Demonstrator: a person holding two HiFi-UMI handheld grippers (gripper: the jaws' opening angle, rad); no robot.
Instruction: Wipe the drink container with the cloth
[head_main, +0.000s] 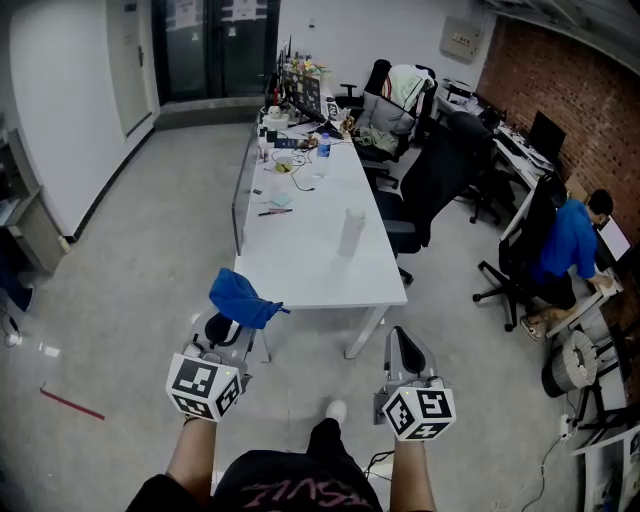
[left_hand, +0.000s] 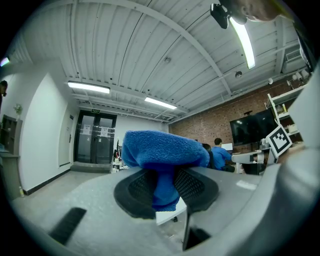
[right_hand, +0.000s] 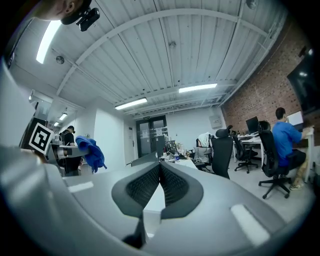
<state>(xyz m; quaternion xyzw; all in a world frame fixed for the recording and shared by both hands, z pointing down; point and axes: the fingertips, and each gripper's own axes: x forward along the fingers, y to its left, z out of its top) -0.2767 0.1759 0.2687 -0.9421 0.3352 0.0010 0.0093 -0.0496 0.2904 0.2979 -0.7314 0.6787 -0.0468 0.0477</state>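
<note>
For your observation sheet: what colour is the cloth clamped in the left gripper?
The cloth is plain bright blue, clearest in the left gripper view.

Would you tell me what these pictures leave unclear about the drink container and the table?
Drink container: head view, small, pale on the white table; cap and contents unreadable.
Gripper views: container not found; cloth fills the left one's middle, the right gripper's shut fingers the other's.
Left gripper tips: head view, under the cloth.
Clutter at the table's far end: head view, too small.

Fuzzy blue cloth, smooth white table, frosted plastic container
</note>
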